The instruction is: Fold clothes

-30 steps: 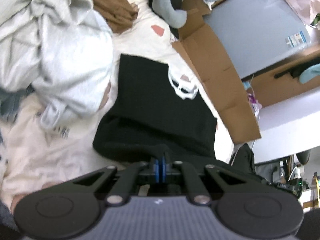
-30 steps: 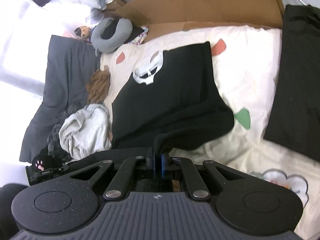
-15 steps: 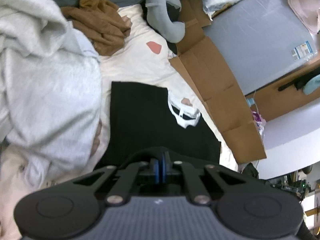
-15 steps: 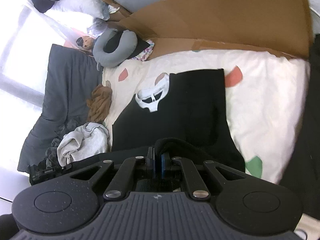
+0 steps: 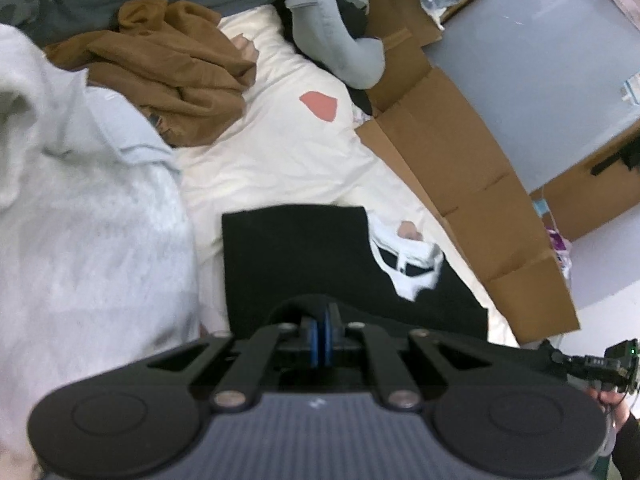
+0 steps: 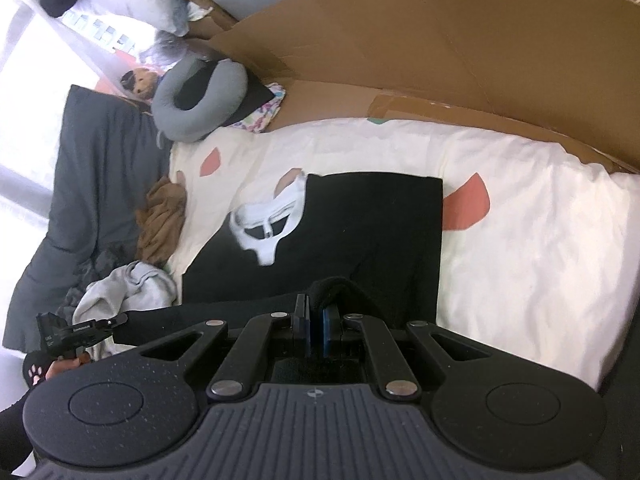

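Note:
A black T-shirt [image 5: 296, 256] with a white mask print [image 5: 412, 268] lies partly folded on the cream bedspread [image 5: 280, 160]. My left gripper [image 5: 320, 320] is shut on a bunched near edge of the black cloth, which humps over its blue pads. In the right wrist view the same black T-shirt [image 6: 372, 232] spreads ahead with the mask print [image 6: 268, 228] at its left. My right gripper [image 6: 316, 316] is shut on another pinch of its near edge. The other gripper's body [image 6: 72, 332] shows at lower left, held by a hand.
A pale grey sweatshirt [image 5: 80, 220] is heaped at the left, a brown garment [image 5: 168, 68] behind it. A grey neck pillow [image 5: 336, 36] and flattened cardboard [image 5: 460, 184] line the far and right side of the bed. A dark grey duvet [image 6: 88, 184] lies beyond.
Both grippers have carried the shirt's near edge forward and down over the rest of the shirt, toward its far edge. The visible black area has shortened. The jaws stayed shut throughout.

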